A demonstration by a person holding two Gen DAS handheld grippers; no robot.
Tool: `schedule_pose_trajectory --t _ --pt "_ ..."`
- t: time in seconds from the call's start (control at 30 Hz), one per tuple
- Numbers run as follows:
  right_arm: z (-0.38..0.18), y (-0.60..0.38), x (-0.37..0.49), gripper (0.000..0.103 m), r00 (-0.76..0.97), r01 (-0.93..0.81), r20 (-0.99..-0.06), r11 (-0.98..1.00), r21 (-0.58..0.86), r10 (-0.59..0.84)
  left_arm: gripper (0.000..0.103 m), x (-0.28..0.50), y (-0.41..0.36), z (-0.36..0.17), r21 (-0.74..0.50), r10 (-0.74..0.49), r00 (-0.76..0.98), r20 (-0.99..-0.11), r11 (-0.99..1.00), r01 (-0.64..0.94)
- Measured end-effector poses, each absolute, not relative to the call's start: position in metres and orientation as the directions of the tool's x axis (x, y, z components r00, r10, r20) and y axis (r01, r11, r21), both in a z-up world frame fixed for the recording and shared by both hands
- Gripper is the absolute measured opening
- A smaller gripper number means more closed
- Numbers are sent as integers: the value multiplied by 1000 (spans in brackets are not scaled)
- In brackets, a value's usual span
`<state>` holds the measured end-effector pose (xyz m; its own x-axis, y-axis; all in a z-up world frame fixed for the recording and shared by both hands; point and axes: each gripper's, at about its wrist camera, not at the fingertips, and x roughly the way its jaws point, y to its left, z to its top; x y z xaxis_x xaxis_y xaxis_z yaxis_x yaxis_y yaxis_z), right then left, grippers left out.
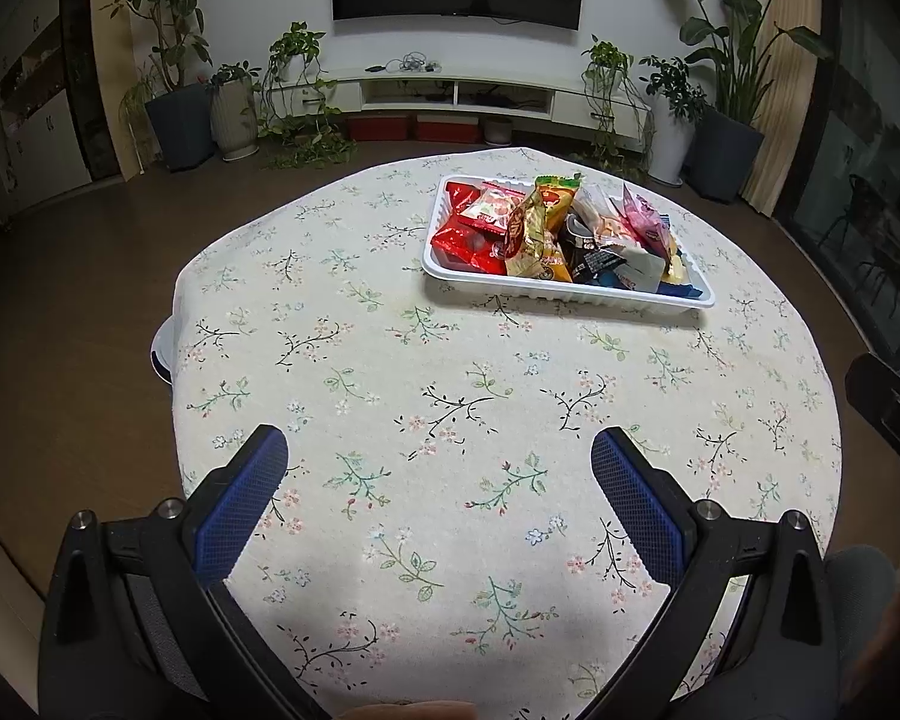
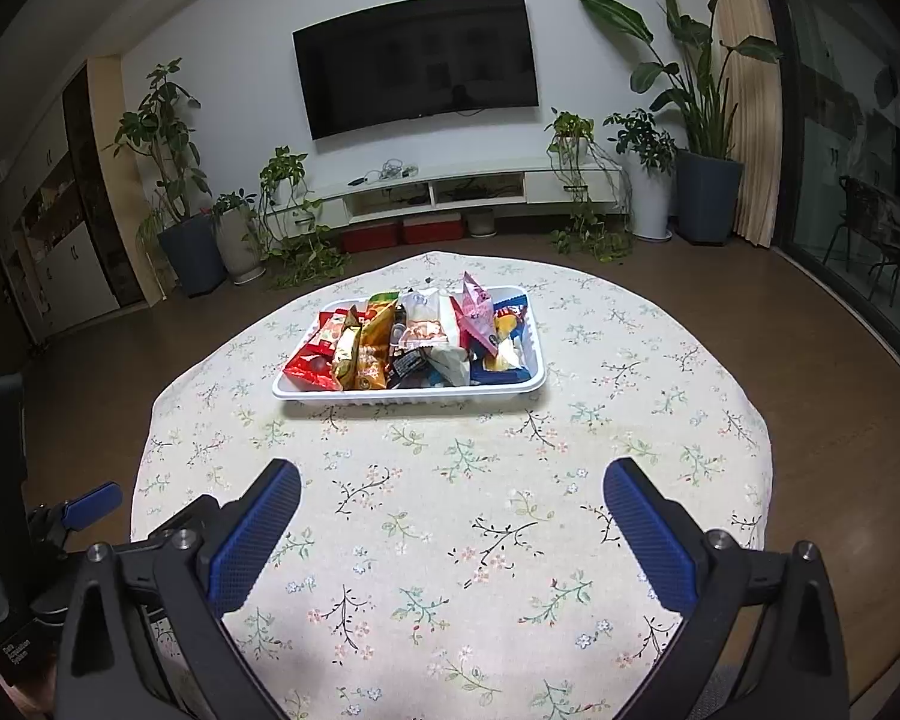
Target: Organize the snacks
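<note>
A white plastic rectangular tray is sitting toward the far side of a round table covered by a cream floral-print tablecloth. Crinkly snack packets are lying heaped inside it: red ones at the left, gold and yellow foil beside them, black and white in the middle, pink and blue at the right.

The left gripper and the right gripper are both hovering over the near part of the cloth, well apart from the tray, each with its blue textured fingers spread wide and holding nothing.

The packets look to be gathered already, so any next step is probably tidying them. It would be wise to approach low, pinch one loose packet edge, and steady the light tray with the other gripper so it does not slide.

Print on the packets is too small to read. A label on the left gripper's body seems to say "Data Acquisition System".
</note>
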<state>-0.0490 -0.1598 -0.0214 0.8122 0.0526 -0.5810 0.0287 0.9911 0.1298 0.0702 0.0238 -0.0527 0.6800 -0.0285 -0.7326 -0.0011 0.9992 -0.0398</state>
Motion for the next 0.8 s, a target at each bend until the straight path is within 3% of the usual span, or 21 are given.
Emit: schedule_pose_trajectory --t 0.8 --pt "-25 -158 -49 103 804 32 -593 991 127 50 103 68 25 -56 -48 -38 672 -739 999 4"
